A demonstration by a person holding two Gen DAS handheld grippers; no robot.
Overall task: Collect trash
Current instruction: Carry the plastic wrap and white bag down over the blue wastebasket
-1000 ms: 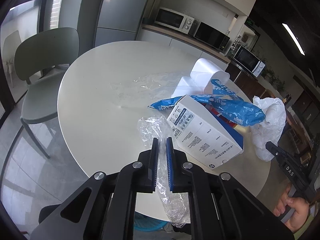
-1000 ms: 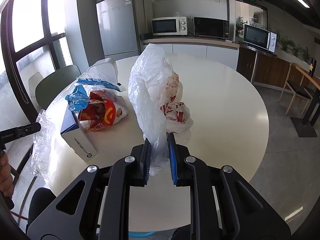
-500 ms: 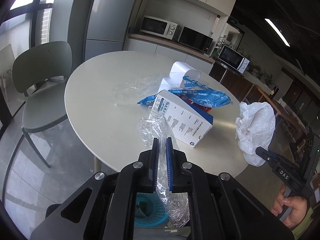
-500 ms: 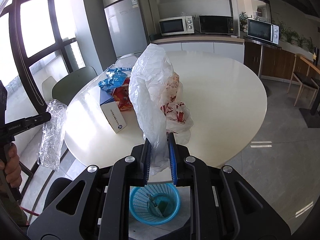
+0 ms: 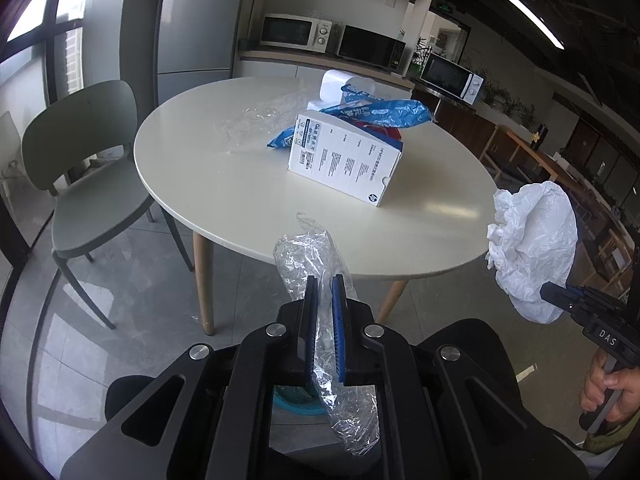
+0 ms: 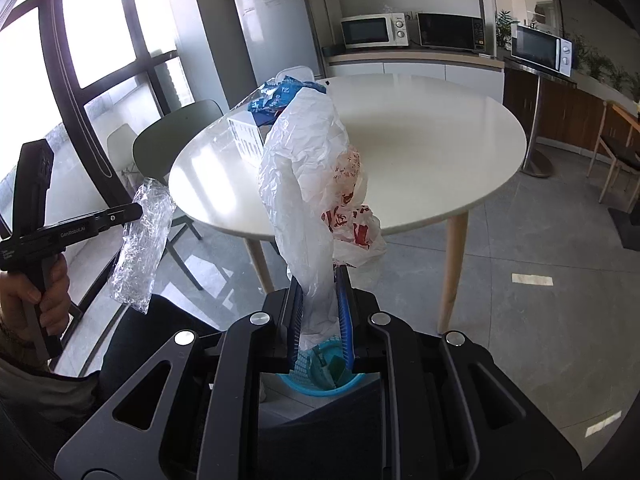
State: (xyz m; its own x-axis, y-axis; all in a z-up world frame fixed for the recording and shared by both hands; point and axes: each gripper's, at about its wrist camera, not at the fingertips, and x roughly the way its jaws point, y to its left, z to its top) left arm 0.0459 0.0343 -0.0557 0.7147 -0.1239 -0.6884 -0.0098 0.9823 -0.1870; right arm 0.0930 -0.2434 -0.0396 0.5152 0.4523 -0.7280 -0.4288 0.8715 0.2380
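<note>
We hold both grippers off the near edge of the round white table [image 5: 240, 196], each pinching a piece of trash. Our left gripper [image 5: 325, 284] has its fingers pressed together on a crumpled clear plastic wrapper [image 5: 308, 260], which sticks up past the fingertips and hangs down behind them. Our right gripper [image 6: 319, 276] is clamped on a white plastic bag [image 6: 308, 152] with red print; the bag rises upright in front of the camera and droops to the right. In the right wrist view the left gripper [image 6: 138, 210] shows at the left with the clear wrapper [image 6: 140, 248] dangling from it; in the left wrist view the right gripper [image 5: 550, 292] shows at the far right with the white bag [image 5: 532, 240] bunched above it.

Below the right gripper's fingers stands a blue mesh wastebasket [image 6: 320, 384] on the floor, with some green and dark scraps inside. On the table lie a white printed carton [image 5: 344, 160], a blue snack wrapper [image 5: 376, 112] draped over it, a sheet of clear film [image 5: 256, 118] and a white container [image 5: 340, 86] behind. A green chair [image 5: 92, 184] stands at the table's left
</note>
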